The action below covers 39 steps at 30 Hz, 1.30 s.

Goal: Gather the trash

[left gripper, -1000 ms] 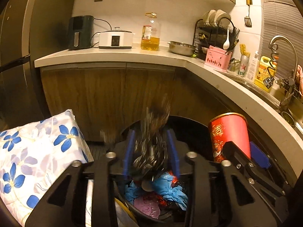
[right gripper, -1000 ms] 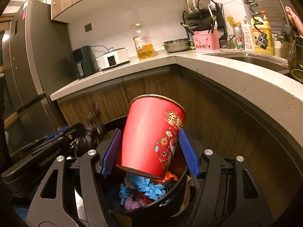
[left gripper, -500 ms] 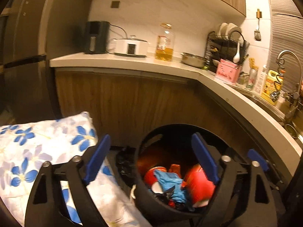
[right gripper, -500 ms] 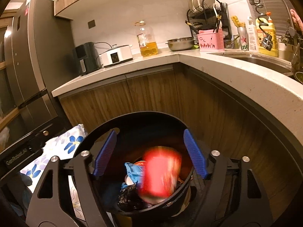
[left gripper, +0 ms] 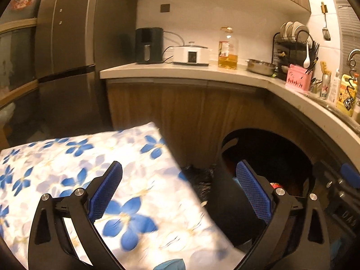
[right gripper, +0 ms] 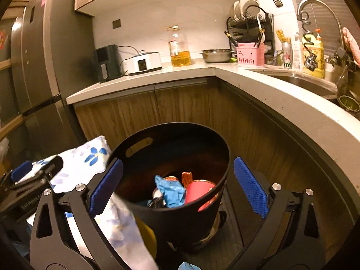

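The black trash bin (right gripper: 171,126) stands on the floor by the cabinets. A red paper cup (right gripper: 198,192) and crumpled blue trash (right gripper: 169,189) lie inside it with other scraps. My right gripper (right gripper: 177,162) hangs over the bin's near rim. Its jaws are opening wide and hold nothing. My left gripper (left gripper: 177,166) is also opening, with nothing held, above a floral cushion (left gripper: 90,157) left of the bin (left gripper: 225,150). A dark crumpled piece (left gripper: 198,176) shows between the cushion and the bin wall. The left gripper (right gripper: 38,166) also appears at the left edge of the right wrist view.
An L-shaped counter (right gripper: 281,103) with wooden cabinet fronts wraps behind and to the right of the bin. A tall fridge (left gripper: 67,67) stands at the left. On the counter are an oil bottle (right gripper: 178,47), a cooker (right gripper: 144,63), a dish rack and a sink (right gripper: 303,81).
The red cup has dropped from my right gripper into the bin. My left gripper has let go of the dark crumpled piece and swung left over the cushion. Both jaws have widened.
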Available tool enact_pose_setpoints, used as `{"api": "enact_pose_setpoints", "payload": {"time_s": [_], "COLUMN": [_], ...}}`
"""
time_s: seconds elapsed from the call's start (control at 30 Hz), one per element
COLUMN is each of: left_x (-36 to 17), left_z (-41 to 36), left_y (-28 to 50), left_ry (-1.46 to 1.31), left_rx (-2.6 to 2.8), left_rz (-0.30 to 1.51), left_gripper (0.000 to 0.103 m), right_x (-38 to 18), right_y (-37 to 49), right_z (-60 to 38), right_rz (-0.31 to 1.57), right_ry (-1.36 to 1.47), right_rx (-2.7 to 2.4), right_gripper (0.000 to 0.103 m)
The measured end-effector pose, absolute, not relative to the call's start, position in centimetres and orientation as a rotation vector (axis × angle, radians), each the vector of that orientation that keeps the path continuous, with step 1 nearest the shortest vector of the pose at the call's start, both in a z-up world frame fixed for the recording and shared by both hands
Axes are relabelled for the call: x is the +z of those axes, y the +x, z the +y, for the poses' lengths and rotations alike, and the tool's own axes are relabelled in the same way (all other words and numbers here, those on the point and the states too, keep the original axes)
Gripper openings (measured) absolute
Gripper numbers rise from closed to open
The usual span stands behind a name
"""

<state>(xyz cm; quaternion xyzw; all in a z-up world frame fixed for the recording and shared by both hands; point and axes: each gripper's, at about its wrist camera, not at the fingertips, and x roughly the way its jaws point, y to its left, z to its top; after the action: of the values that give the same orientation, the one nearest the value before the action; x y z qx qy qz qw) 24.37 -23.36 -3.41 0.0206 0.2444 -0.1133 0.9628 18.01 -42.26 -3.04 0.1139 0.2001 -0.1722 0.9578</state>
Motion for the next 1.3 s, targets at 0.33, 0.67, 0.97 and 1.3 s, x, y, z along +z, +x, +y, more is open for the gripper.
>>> {"api": "enact_pose_setpoints", "payload": {"time_s": [0.33, 0.67, 0.97, 1.3], "left_x": [-3.0, -2.0, -1.5, -0.7], "left_z": [-19.5, -15.9, -12.2, -7.6], "left_y": [20.5, 16.4, 12.8, 9.1], "left_ry": [0.054, 0.036, 0.025, 0.005], "left_rx": [-0.186, -0.187, -0.165, -0.117], "left_rz": [0.499, 0.478, 0.463, 0.434], "left_gripper": [0.097, 0.097, 0.097, 0.097], "right_x": [-2.3, -1.0, -0.1, 0.9], "right_y": [15.0, 11.5, 8.5, 5.1], "right_z": [-38.1, -33.9, -29.4, -25.1], "right_rz": [0.447, 0.44, 0.434, 0.402], "right_ry": [0.212, 0.157, 0.113, 0.09], "right_rx": [-0.36, -0.392, -0.361, -0.333], "right_gripper": [0.098, 0.098, 0.098, 0.098]}}
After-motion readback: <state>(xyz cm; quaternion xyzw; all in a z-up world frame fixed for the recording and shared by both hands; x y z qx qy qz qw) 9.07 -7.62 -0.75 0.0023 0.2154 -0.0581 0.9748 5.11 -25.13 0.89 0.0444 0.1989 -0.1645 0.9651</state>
